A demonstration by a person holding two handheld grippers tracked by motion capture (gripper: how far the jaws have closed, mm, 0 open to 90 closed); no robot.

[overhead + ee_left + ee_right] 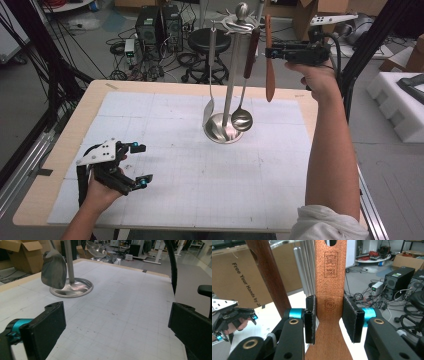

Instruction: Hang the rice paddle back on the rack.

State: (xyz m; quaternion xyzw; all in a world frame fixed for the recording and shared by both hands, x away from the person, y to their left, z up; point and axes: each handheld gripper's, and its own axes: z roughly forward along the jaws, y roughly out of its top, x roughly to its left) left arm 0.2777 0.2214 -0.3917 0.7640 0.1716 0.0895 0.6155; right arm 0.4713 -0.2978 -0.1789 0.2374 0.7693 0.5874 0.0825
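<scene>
A steel utensil stand [229, 85] rises from its round base [71, 288] at the back middle of the white grid mat [200, 170]. From its top hang a metal turner [209, 112] and a ladle [242, 119] with a dark wooden handle [268, 277]. My right gripper [270, 51] is raised beside the stand's top and is shut on a light wooden spatula [330, 290], which hangs upright with its blade [270, 82] down. Both pads press the handle's edges. My left gripper [142, 164] rests low at the mat's front left, open [117, 325], with nothing between its fingers.
The turner blade [54, 268] hangs just above the base. Behind the table stand a black stool [207, 40], computer towers [159, 25] and cardboard boxes. White foam blocks [400, 100] lie to the right. Black frame posts flank the table.
</scene>
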